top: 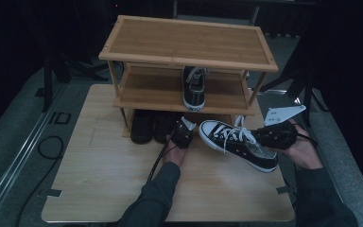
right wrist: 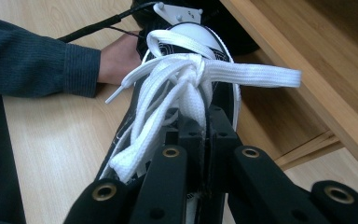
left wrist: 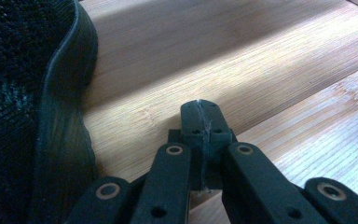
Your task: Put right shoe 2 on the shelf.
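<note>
- holding a black-and-white canvas sneaker (top: 238, 143) by its heel end, the right tongs (top: 264, 138) are clamped on the collar; in the right gripper view the jaws stand together on the shoe just behind the knot of white laces (right wrist: 191, 77).
- the sneaker sits above the table (top: 99, 175), toe pointing towards the bamboo shoe rack (top: 189, 42), just in front of its lower tier; i cannot tell whether the sole touches the wood.
- its mate (top: 194, 87) stands on the rack's middle shelf (top: 151, 92), toe facing outward, with free room on both sides.
- the left tongs (top: 185, 126) are pressed together on nothing, resting at the front of the rack beside a pair of dark shoes (top: 152, 126) on the bottom level; the left gripper view shows one dark knit shoe (left wrist: 28, 107) close at their side.
- judging by this, the step in hand is carrying the sneaker to the shelf next to its mate.
- doing it well likely means lifting the toe clear of the shelf's front edge, keeping the sole level, and sliding it in parallel to the mate.
- a grip on the soft collar alone may let the toe droop, so a slow move helps, and the loose lace ends could snag on the rack post (top: 256, 90).
- the left hand (top: 174, 153) might steady the toe if it sags.
</note>
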`<state>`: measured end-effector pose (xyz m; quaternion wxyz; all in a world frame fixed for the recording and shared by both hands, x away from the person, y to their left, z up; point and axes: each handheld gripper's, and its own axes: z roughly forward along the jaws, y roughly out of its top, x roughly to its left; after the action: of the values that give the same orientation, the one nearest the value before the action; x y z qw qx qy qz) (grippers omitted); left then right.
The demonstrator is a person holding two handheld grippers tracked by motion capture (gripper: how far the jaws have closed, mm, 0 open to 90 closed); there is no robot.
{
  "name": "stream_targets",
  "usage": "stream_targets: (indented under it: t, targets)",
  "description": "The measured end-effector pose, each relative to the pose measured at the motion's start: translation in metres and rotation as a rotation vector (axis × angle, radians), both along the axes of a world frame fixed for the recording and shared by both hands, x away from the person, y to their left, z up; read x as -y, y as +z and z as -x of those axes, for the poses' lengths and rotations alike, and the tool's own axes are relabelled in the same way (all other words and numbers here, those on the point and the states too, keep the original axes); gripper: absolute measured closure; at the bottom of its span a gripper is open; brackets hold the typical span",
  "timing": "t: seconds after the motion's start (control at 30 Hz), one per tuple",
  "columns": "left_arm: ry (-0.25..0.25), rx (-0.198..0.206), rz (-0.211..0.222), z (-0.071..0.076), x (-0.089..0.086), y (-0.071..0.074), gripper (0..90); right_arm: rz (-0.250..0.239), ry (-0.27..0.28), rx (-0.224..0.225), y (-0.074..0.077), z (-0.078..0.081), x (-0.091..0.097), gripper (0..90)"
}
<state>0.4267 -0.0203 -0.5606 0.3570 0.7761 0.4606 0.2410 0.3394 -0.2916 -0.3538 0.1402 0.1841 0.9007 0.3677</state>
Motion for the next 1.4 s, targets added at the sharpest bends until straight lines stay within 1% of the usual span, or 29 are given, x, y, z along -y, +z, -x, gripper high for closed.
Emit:
stream_targets:
  t: [0.33, 0.47, 0.5, 0.53, 0.6, 0.8, 0.83, 0.93, 1.17, 1.23, 1.27, 1.4]
  targets:
    - [0.002, 0.002, 0.000, 0.000, 0.000, 0.000, 89.8, -0.013, 0.005, 0.011, 0.009, 0.001, 0.002, 87.3]
    - [-0.001, 0.000, 0.001, 0.000, 0.000, 0.000, 89.8, -0.035, 0.012, 0.016, 0.014, 0.002, 0.003, 87.3]
    - [-0.009, -0.002, -0.012, 0.000, -0.001, 0.000, 89.8, -0.043, 0.013, 0.019, 0.016, 0.002, 0.004, 87.3]
    - [-0.009, -0.003, -0.009, 0.000, -0.001, 0.000, 89.9, -0.051, 0.009, 0.013, 0.017, 0.003, 0.004, 87.3]
    - [-0.009, -0.003, -0.008, 0.000, -0.001, 0.000, 89.8, -0.063, 0.010, 0.018, 0.021, 0.004, 0.005, 87.3]
    - [-0.001, 0.002, -0.002, 0.000, 0.000, 0.000, 89.8, -0.065, -0.007, 0.038, 0.029, 0.005, 0.006, 87.3]
    - [-0.015, -0.007, -0.021, 0.000, -0.002, 0.001, 89.8, -0.069, -0.009, 0.042, 0.030, 0.005, 0.007, 87.3]
    - [-0.014, -0.005, -0.021, 0.000, -0.002, 0.001, 89.8, -0.081, -0.018, 0.047, 0.034, 0.004, 0.010, 87.3]
    - [-0.013, -0.006, -0.019, 0.000, -0.001, 0.001, 89.8, -0.077, -0.068, 0.066, 0.041, -0.005, 0.010, 87.3]
    - [-0.015, -0.007, -0.024, 0.000, -0.002, 0.001, 89.8, -0.094, -0.094, 0.068, 0.041, -0.009, 0.011, 87.3]
    - [-0.010, -0.003, -0.014, 0.000, -0.001, 0.000, 89.8, -0.101, -0.110, 0.070, 0.041, -0.011, 0.011, 87.3]
    - [-0.011, -0.003, -0.017, 0.000, -0.001, 0.001, 89.8, -0.116, -0.170, 0.080, 0.041, -0.019, 0.010, 87.3]
